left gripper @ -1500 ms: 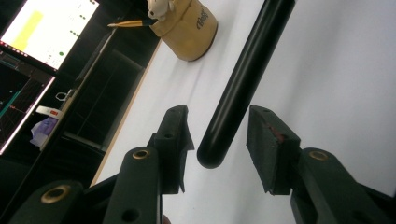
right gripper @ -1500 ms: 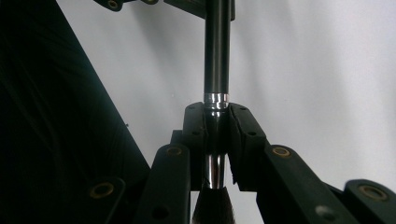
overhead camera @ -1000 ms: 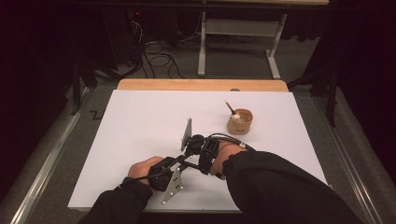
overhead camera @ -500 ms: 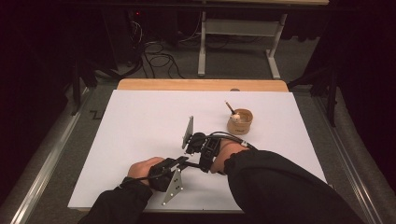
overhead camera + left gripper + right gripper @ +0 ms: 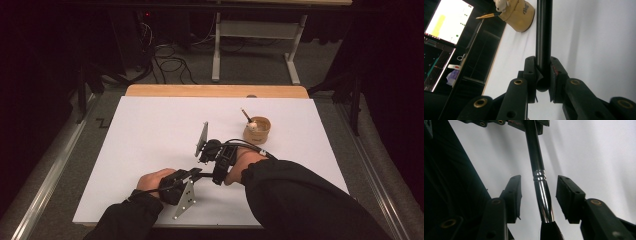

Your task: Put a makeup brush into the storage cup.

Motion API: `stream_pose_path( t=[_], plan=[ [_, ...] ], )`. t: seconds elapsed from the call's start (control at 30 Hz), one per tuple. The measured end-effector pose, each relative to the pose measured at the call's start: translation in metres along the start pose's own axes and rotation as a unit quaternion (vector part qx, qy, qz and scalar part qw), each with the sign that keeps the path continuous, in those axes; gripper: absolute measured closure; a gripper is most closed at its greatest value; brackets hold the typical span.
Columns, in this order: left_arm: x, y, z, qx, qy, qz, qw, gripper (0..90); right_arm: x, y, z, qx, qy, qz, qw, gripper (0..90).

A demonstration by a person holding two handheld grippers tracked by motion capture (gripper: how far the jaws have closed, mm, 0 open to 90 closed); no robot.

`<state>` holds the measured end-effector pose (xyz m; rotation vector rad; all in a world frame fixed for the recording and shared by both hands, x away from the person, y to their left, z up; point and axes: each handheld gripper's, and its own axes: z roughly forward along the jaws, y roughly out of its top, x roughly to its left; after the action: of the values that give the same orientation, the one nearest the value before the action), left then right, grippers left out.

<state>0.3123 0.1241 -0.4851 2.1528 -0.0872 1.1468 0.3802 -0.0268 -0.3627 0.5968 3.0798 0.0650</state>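
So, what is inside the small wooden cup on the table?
In the wooden cup a pale, lumpy object sits at the top, and a thin stick leans out over the rim. The cup wall covers whatever lies deeper.

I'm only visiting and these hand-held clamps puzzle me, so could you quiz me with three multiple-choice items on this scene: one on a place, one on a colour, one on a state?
1. Where does the small round tan wooden pot stand?
A. on the white table top, beyond the hands
B. on the grey floor
C. between the right gripper's pads

2. What colour is the handle of the long brush with the silver metal collar?
A. red
B. black
C. yellow

3. How do the two grippers meet the brush?
A. both clamp it
B. left gripper clamps it, right gripper stands open around it
C. neither is near it

Answers:
1 A, the high view shows the pot on the white table.
2 B, both gripper views show a black shaft.
3 B, the left pads press the handle; the right pads stand clear, having just opened.
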Motion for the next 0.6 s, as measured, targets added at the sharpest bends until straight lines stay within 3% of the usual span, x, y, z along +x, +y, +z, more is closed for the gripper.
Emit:
stream_pose_path(
  t=[0.6],
  plan=[
    [0.005, -0.002, -0.001, 0.007, 0.001, -0.012, 0.9999, 79.0, -0.006, -0.016, -0.012, -0.025, -0.016, 0.020, 0.9994, 28.0]
  ],
)
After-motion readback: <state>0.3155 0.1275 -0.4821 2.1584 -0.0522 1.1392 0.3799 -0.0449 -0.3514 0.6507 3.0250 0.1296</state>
